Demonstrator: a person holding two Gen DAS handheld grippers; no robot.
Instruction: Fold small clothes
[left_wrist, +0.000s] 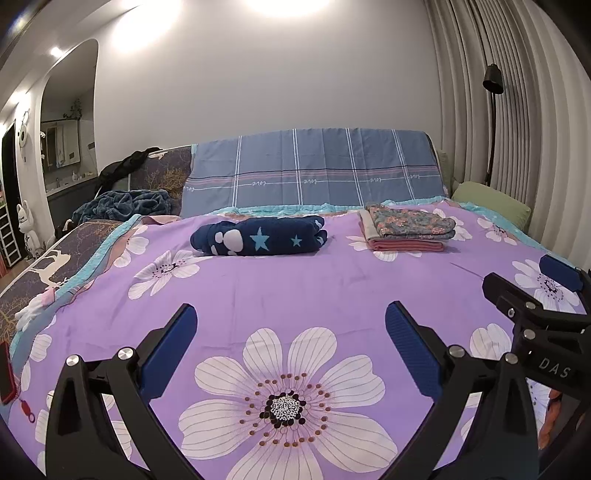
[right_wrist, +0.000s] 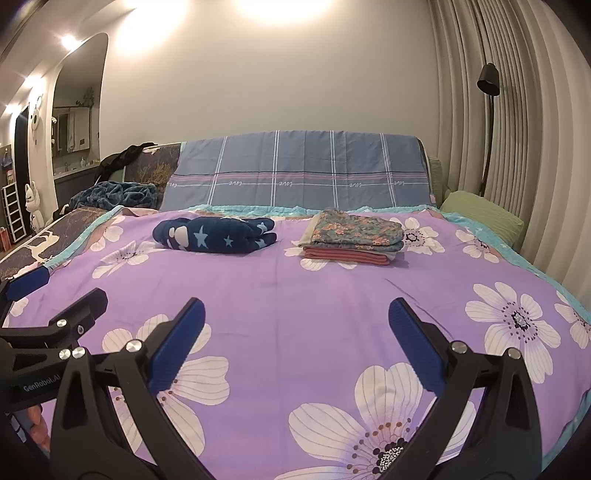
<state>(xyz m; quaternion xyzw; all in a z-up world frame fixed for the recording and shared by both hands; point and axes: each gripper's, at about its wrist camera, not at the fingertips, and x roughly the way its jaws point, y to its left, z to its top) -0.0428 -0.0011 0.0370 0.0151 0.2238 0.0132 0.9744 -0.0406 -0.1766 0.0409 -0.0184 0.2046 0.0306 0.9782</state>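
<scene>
A big bed (left_wrist: 332, 288) fills both views. Its purple cover has large white flowers on it. The near edge of the bed is cut off by the bottom of each picture.

At the far end stands a blue checked headboard cover (left_wrist: 314, 168). A green pillow (left_wrist: 491, 201) sits at the right, partly hidden behind the edge of the bed. A crumpled blue blanket (left_wrist: 122, 203) lies at the far left, and its lower part is hidden.

A dark blue garment with stars (left_wrist: 258, 236) lies folded on the far middle of the bed. To its right, well apart, is a neat stack of folded clothes (left_wrist: 406, 230). The top one is flowery and the bottom one is pink. How many pieces are in the stack is hard to tell.

The left hand-held gripper (left_wrist: 290, 325) hangs over the near part of the bed with its blue fingers wide apart and nothing between them. The right hand-held gripper (right_wrist: 295, 321) is just beside it, spread wide too and holding nothing. Each one shows only partly at the edge of the other's view.
</scene>
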